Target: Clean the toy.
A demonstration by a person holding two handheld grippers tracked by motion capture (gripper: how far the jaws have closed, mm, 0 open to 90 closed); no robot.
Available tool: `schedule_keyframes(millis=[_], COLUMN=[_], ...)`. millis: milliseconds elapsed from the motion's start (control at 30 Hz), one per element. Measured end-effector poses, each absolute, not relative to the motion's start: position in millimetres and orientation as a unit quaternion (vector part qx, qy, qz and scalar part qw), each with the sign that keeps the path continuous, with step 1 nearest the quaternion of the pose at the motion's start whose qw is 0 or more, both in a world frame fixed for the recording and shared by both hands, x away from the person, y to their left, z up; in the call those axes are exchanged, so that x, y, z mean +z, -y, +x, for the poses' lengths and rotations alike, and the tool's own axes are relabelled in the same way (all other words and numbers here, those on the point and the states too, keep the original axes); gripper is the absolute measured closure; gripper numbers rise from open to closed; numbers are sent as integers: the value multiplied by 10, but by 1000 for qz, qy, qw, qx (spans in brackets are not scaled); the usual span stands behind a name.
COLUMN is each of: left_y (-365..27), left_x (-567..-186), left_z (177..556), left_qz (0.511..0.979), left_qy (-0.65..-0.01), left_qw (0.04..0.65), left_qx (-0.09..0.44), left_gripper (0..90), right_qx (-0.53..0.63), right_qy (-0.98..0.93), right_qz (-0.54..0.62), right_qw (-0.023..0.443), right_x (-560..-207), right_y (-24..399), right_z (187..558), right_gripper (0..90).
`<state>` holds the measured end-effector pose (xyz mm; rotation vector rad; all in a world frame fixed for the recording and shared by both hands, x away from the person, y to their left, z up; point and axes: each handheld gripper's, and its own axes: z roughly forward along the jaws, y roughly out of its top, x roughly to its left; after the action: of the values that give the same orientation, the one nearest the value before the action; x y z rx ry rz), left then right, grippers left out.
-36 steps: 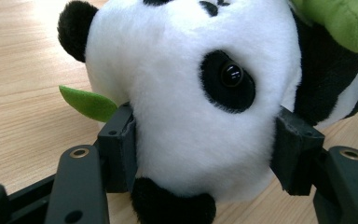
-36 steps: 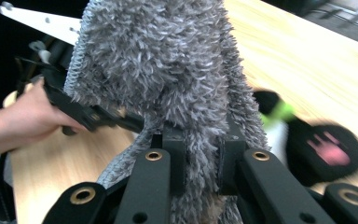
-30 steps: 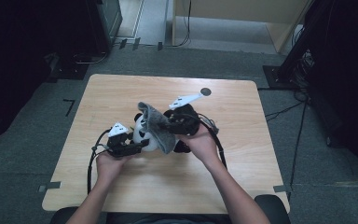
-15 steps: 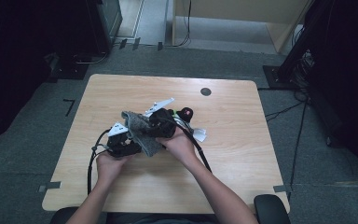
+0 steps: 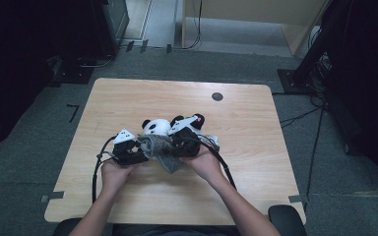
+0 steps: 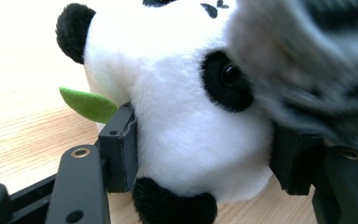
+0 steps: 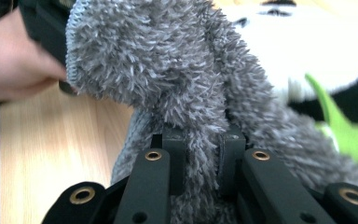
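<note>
Left tool clamped on the white head of a toy panda, low on the wooden bench. Right tool pinched tight on a fold of fuzzy grey cloth, draped against the panda's face. Near the bench's middle, between both hands.

on the pale wooden table, just in front of you near its middle, the black-and-white plush panda sits between your two grippers. your left gripper is on its left, jaws pressed on either side of its head. the fuzzy grey knitted sock lies draped before the panda, pinched in your right gripper on its right.
</note>
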<state>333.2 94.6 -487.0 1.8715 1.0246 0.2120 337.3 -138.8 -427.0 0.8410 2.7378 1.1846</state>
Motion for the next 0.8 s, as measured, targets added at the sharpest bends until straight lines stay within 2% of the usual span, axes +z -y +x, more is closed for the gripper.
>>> schedule_keyframes(millis=[267, 433, 800], left_y=[-939, -888, -882], left_x=[-4868, -4851, -4858], left_z=[3338, 3317, 3312], left_qz=[766, 779, 782], left_qy=[-422, -411, -406], left_qw=[477, 461, 460], left_qx=[86, 105, 107], left_gripper=[362, 375, 378], right_qx=[349, 377, 403], right_qy=[-894, -870, -844], right_qz=[276, 313, 346], right_qw=[42, 45, 67], right_x=[-4267, -4176, -4068], right_y=[1648, 1969, 2232], right_z=[3268, 3305, 3441], right_gripper=[787, 784, 783])
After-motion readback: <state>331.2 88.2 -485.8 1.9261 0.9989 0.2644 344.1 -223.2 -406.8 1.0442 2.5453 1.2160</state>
